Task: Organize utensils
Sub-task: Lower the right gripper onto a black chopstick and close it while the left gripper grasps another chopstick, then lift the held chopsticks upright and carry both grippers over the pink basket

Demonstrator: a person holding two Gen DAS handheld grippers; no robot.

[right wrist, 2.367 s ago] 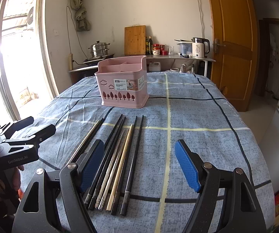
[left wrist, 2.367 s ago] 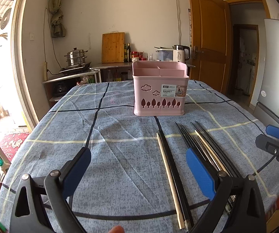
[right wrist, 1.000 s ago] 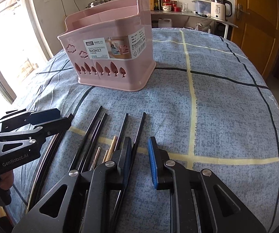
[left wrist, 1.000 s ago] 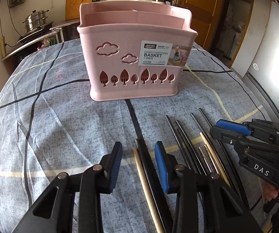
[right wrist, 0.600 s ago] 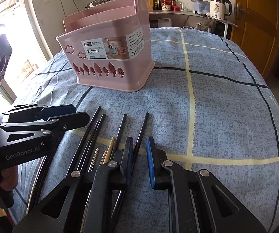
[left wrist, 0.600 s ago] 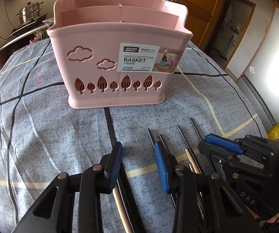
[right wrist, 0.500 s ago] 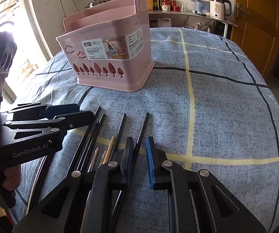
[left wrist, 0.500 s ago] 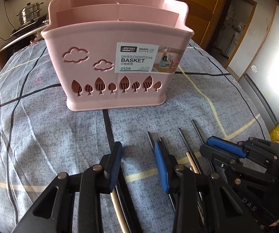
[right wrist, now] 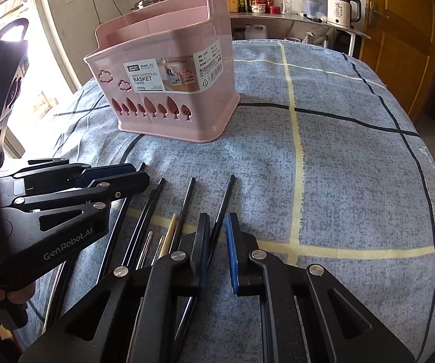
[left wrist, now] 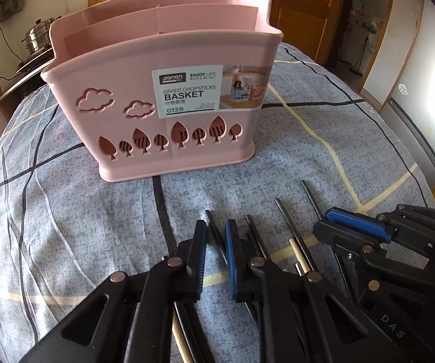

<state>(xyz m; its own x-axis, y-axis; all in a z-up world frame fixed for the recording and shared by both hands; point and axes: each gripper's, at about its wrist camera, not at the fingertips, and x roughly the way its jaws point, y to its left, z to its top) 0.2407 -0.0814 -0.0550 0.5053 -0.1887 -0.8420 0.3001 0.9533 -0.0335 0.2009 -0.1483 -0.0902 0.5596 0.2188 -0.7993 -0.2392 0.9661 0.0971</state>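
Observation:
A pink divided chopsticks basket point(left wrist: 102, 121) point(right wrist: 217, 106) stands upright on the blue checked cloth, beyond both grippers. Several dark chopsticks point(left wrist: 290, 227) point(right wrist: 153, 199) and a wooden one point(left wrist: 297, 252) lie side by side in front of it. My left gripper point(left wrist: 216, 230) point(right wrist: 140, 173) points down at their left end. Its jaws are closing, and one dark chopstick point(left wrist: 209, 220) lies in the narrow gap between them. My right gripper point(right wrist: 217, 224) point(left wrist: 323, 219) is at the right end of the row. Its jaws are closing too, around the rightmost dark chopstick point(right wrist: 225, 196). A little cloth still shows beside each stick.
The cloth-covered table point(right wrist: 338, 166) drops off at the right and near edges. A counter behind it holds a kettle point(right wrist: 343, 9), jars and a cutting board. A steel pot point(left wrist: 38, 34) sits at the far left and a wooden door point(right wrist: 399, 45) at the right. A gloved hand point(right wrist: 5, 296) grips the left tool.
The left jaws have narrowed sharply from a wide gap, and that gripper has shifted right along the row and closer to the basket. The right jaws have narrowed slightly, and the gripper has stayed in place.

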